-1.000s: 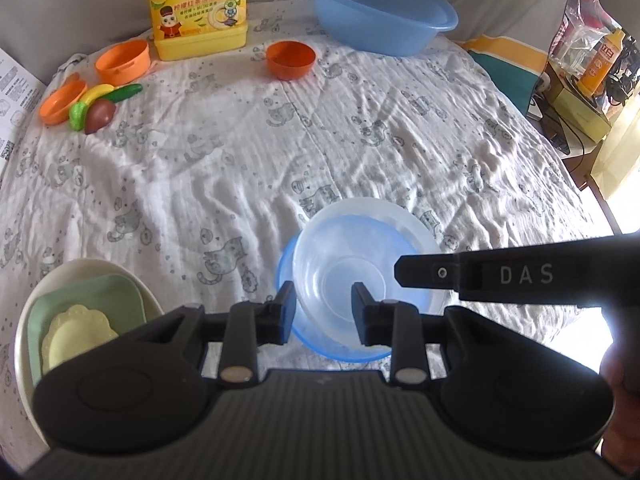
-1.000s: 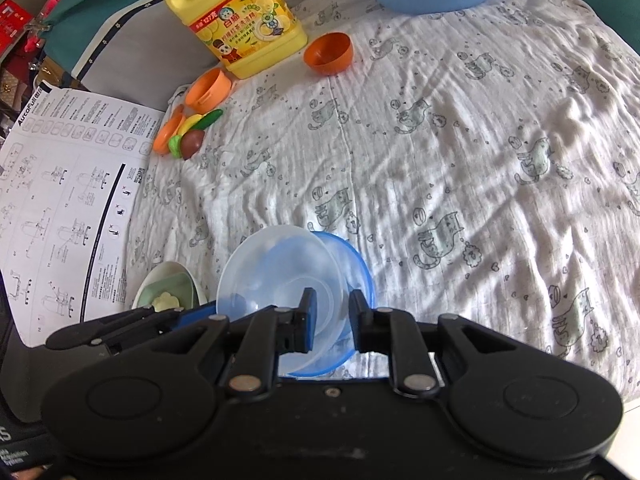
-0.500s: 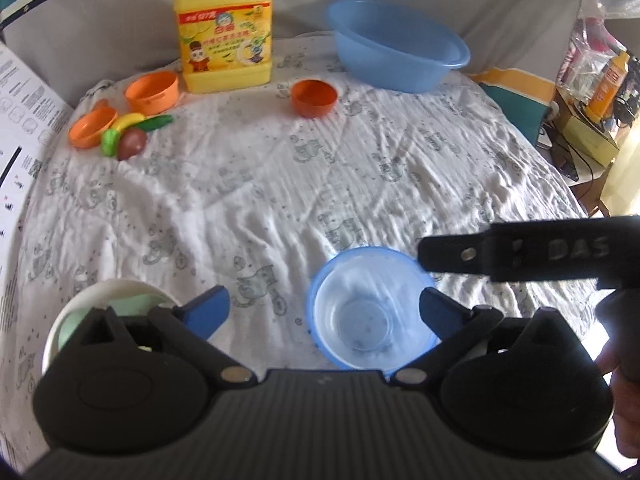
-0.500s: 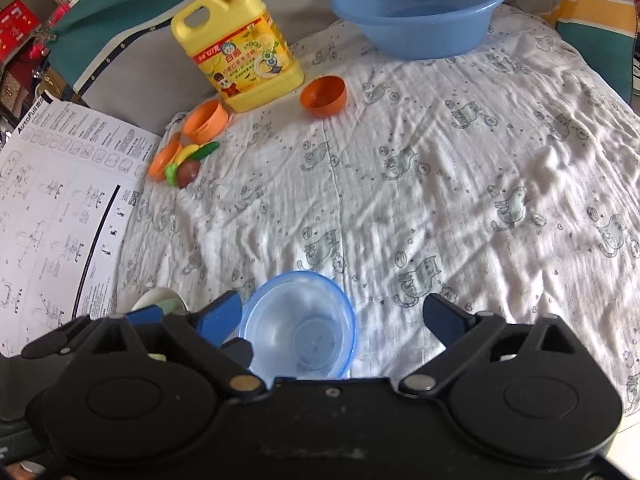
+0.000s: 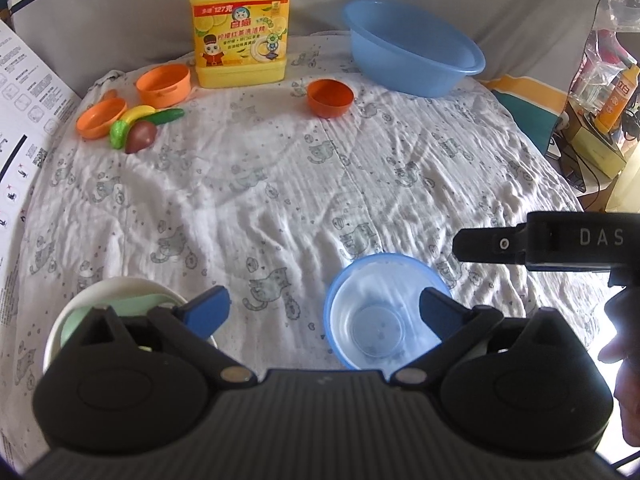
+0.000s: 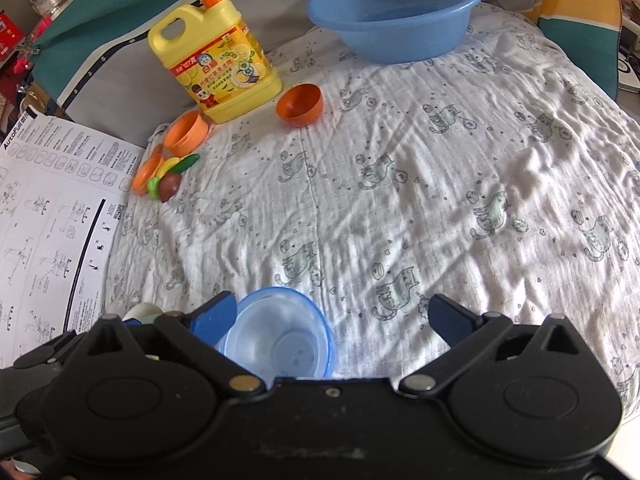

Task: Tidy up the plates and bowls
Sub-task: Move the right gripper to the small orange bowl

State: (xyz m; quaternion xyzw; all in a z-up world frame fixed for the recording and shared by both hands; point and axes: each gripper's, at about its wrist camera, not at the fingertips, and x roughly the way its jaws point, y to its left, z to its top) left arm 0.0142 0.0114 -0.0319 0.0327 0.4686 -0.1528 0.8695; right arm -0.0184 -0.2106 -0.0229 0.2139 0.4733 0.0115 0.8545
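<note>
A clear bowl nested in a blue bowl (image 5: 376,320) stands on the cat-print cloth near the front edge; it also shows in the right wrist view (image 6: 284,340). My left gripper (image 5: 324,308) is open and empty, raised above and behind the stack. My right gripper (image 6: 332,314) is open and empty, the stack below its left finger. A white plate (image 5: 116,292) holding a green dish sits front left. Two orange bowls (image 5: 330,98) (image 5: 163,85) and an orange plate (image 5: 100,117) stand at the back.
A yellow detergent jug (image 5: 240,28) and a large blue basin (image 5: 412,64) stand at the back. Toy fruit and vegetables (image 5: 138,128) lie by the orange plate. A printed instruction sheet (image 6: 44,208) lies at the left. The right gripper's body (image 5: 560,244) reaches in from the right.
Both grippers were nearly shut around the clear bowl, which sat tilted over the blue bowl. They opened, and the clear bowl now sits nested. Both grippers have drawn back and up.
</note>
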